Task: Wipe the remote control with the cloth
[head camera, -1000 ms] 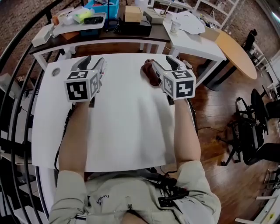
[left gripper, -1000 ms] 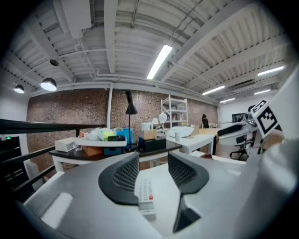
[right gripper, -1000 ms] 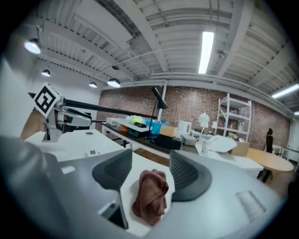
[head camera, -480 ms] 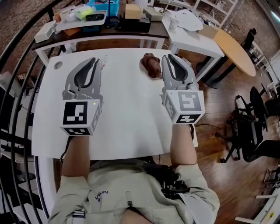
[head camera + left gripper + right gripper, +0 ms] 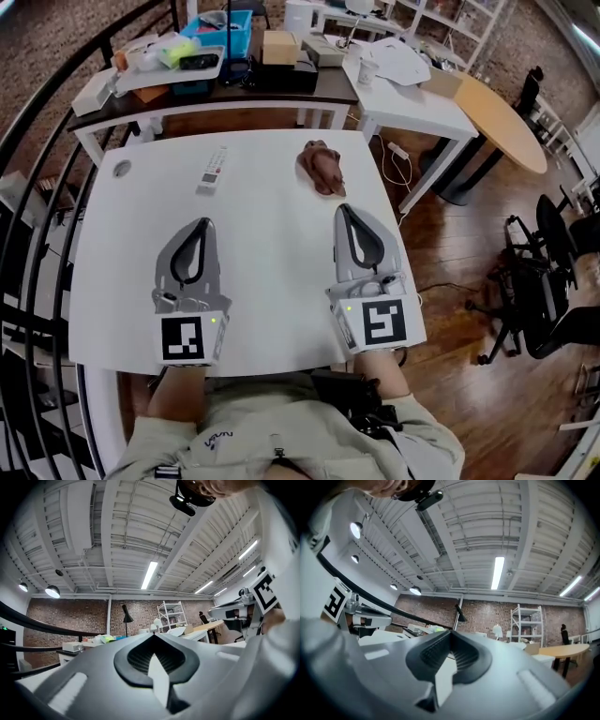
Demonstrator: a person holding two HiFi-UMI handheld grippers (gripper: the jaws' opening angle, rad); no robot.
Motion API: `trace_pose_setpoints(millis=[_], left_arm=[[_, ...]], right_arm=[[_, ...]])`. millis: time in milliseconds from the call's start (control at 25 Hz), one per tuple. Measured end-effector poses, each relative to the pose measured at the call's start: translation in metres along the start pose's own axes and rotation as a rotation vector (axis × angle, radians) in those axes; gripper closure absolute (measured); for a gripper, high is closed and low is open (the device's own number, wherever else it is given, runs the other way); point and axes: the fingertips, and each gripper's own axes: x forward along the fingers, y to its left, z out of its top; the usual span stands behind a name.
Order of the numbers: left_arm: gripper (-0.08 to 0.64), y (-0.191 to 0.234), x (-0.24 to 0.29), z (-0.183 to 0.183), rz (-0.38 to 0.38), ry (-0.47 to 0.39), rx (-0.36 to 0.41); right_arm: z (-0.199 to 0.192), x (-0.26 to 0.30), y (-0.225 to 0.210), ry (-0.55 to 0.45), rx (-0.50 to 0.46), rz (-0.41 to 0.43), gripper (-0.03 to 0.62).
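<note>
Left gripper [image 5: 199, 223] lower left, jaws just closed tip to tip on nothing, right gripper [image 5: 343, 210] lower right likewise clenched and empty, remote control [image 5: 214, 170] upper left of centre, brown cloth [image 5: 321, 166] upper centre, both untouched on white table [image 5: 272, 253]

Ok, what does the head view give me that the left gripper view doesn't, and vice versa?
Head view only: the slim white remote control and the crumpled brown cloth, lying apart on the white table, well ahead of both grippers. Left gripper view only: the white ribbed ceiling, a strip light and the black head camera. Both: the left gripper, jaws shut on nothing, and the right gripper, which the left gripper view catches only as its marker cube.
</note>
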Motion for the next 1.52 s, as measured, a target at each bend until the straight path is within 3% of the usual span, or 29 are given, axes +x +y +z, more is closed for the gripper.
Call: trace_pose_setpoints(millis=[280, 760, 1120, 1280, 1520], left_arm=[[0.557, -0.024, -0.011, -0.023, -0.006, 0.084, -0.141], [0.557, -0.023, -0.012, -0.046, -0.023, 0.164, -0.207], [0.557, -0.025, -0.010, -0.049, -0.020, 0.175, -0.185], [0.557, -0.023, -0.010, -0.058, -0.049, 0.186, -0.100], [0.557, -0.025, -0.009, -0.059, -0.051, 0.191, -0.071]], right_arm=[[-0.035, -0.007, 0.021, 0.073, 0.038, 0.032, 0.588], [-0.067, -0.007, 0.033, 0.186, 0.047, 0.055, 0.588], [-0.079, -0.008, 0.039, 0.220, 0.036, 0.078, 0.589], [-0.085, -0.008, 0.035, 0.241, 0.070, 0.076, 0.589], [-0.085, -0.006, 0.036, 0.240, 0.062, 0.076, 0.589]])
